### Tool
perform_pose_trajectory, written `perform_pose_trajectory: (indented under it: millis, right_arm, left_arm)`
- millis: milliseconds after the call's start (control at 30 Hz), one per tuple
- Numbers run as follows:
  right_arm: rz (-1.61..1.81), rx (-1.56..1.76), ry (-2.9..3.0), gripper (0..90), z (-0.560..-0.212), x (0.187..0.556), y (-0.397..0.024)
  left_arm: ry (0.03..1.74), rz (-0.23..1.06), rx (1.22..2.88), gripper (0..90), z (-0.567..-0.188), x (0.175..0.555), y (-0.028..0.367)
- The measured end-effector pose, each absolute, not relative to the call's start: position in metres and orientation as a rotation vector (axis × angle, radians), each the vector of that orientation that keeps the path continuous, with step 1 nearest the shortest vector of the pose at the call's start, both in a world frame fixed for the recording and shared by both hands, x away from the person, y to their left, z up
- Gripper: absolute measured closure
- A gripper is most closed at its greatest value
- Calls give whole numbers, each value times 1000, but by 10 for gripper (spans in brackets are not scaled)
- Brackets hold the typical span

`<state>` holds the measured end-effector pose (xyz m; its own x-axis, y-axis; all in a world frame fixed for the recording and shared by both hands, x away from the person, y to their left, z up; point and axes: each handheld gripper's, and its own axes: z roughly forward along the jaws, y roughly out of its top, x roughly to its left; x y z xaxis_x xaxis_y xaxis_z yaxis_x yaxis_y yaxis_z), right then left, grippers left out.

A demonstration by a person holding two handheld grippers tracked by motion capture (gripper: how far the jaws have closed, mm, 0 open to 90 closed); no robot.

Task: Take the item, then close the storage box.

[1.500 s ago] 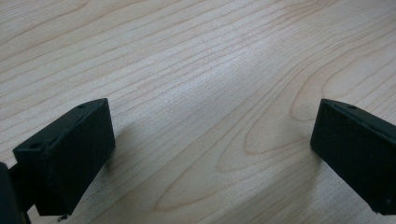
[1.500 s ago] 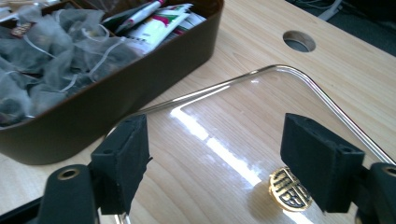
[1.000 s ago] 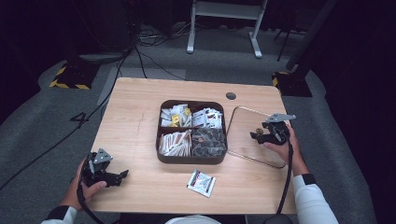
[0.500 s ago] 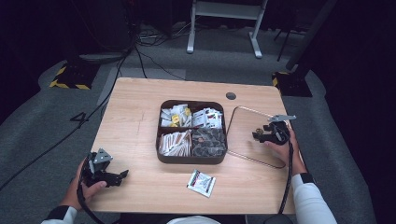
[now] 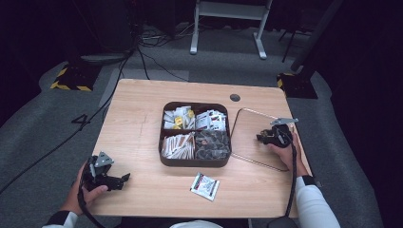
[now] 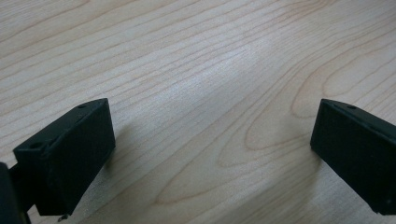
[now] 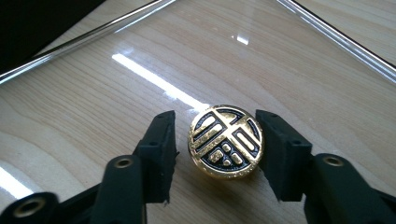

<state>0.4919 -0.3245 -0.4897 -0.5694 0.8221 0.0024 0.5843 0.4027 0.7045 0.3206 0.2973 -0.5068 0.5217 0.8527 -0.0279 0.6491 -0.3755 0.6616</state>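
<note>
A clear glass lid [image 5: 247,142] with a metal rim lies flat on the table, right of the dark box. At its middle sits a round gold knob [image 7: 226,140] with a black pattern. My right gripper [image 7: 217,144] is low over the lid, and its jaws have just been closing with the knob between them. A small gap still separates the knob from the left pad [image 7: 161,149], while the other pad is at the knob's edge. From above, the right gripper [image 5: 263,138] rests over the lid. My left gripper [image 5: 124,178] sits open on bare wood [image 6: 212,154] at the front left.
A dark square box [image 5: 196,164] with four compartments of sachets and packets stands mid-table. One loose packet [image 5: 205,185] lies in front of it. The lid's rim [image 7: 93,35] runs behind the knob. A small round grommet [image 5: 235,97] is near the table's far edge.
My right gripper has come down a little onto the lid and its jaws have narrowed around the knob. The left gripper has stayed still.
</note>
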Motion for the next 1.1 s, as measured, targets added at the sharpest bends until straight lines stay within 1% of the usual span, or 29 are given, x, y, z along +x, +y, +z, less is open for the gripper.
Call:
perform_pose_trajectory:
  millis: [33,133,667,1100]
  right_arm:
    - [957,1216,2319,535,-490,492,-324]
    - [989,1232,2310,582,-490,492,-329]
    - [978,1210,2307,589,-489,490,-335]
    - [1023,1215,2231,589,-465,486,-354]
  left_arm:
    - [1216,426,2144,1,-507,321,297]
    - [1216,425,2144,1,-507,321,297]
    - [1216,426,2141,1,-507,321,297]
    - [1210,424,2143,0,-507,322,298]
